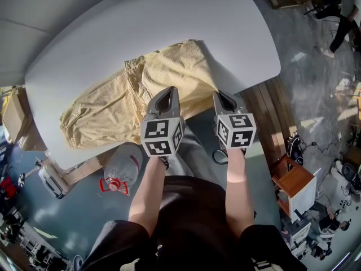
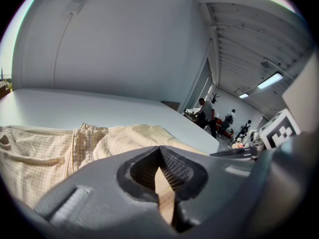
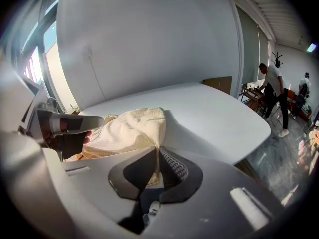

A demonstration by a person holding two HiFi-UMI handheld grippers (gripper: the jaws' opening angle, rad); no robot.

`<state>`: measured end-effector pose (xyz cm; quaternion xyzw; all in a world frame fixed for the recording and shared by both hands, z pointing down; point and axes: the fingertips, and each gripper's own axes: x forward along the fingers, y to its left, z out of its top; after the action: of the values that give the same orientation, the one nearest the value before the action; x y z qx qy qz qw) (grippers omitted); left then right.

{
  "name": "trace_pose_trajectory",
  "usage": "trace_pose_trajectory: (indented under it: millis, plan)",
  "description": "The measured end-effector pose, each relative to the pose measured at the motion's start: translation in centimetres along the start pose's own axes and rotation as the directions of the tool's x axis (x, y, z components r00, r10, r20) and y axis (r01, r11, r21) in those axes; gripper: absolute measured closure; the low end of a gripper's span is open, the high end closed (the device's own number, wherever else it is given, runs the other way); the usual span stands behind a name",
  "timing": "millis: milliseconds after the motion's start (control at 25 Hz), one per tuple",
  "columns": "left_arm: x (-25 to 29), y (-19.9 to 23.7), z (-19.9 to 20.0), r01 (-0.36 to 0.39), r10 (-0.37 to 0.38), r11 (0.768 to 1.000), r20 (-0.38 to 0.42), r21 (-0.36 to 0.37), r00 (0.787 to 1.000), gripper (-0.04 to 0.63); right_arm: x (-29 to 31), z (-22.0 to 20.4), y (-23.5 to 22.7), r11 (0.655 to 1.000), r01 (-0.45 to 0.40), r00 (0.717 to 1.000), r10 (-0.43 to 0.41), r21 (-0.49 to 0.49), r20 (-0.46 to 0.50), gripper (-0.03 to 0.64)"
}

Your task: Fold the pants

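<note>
Pale yellow checked pants (image 1: 107,109) lie crumpled across the near part of the white table (image 1: 113,33), one end toward the left edge and the other heaped at mid-table. Both grippers stand side by side at the near edge. My left gripper (image 1: 171,89) is shut on the pants' near hem; in the left gripper view a strip of cloth (image 2: 164,193) is pinched between its jaws (image 2: 160,148). My right gripper (image 1: 217,94) is shut on the cloth a little farther right. In the right gripper view the pants (image 3: 132,128) rise in a lifted fold from its closed jaws (image 3: 157,151).
A large water bottle (image 1: 121,165) stands on the floor under the table's near edge. A cardboard box (image 1: 16,114) is at the left, a wooden stool (image 1: 293,179) at the right. People (image 3: 274,96) stand far off beyond the table's right end.
</note>
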<state>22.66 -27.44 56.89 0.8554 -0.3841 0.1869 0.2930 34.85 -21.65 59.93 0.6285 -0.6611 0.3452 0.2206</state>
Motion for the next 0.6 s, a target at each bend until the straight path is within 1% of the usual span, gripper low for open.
trace_pose_trajectory:
  millis: [160,320,600]
  plan:
    - [-1.4,0.4,0.5,-0.014,0.014,1.000,0.023,-0.004,1.000,0.591,-1.2,1.9,1.3,0.999,-0.026,0.999,0.027,-0.023,0.044,0.592]
    - [-3.3,1.5,1.0,-0.041,0.042,0.999,0.051,-0.022,0.998,0.591,-2.5,4.3,3.6,0.995,-0.064,0.994,0.071,-0.079,0.088,0.592]
    - [-7.7,5.3,1.9,-0.120,0.128,0.990,0.115,-0.078,0.985,0.591,-3.3,8.1,9.5,0.970,-0.127,0.978,0.158,-0.206,0.140,0.592]
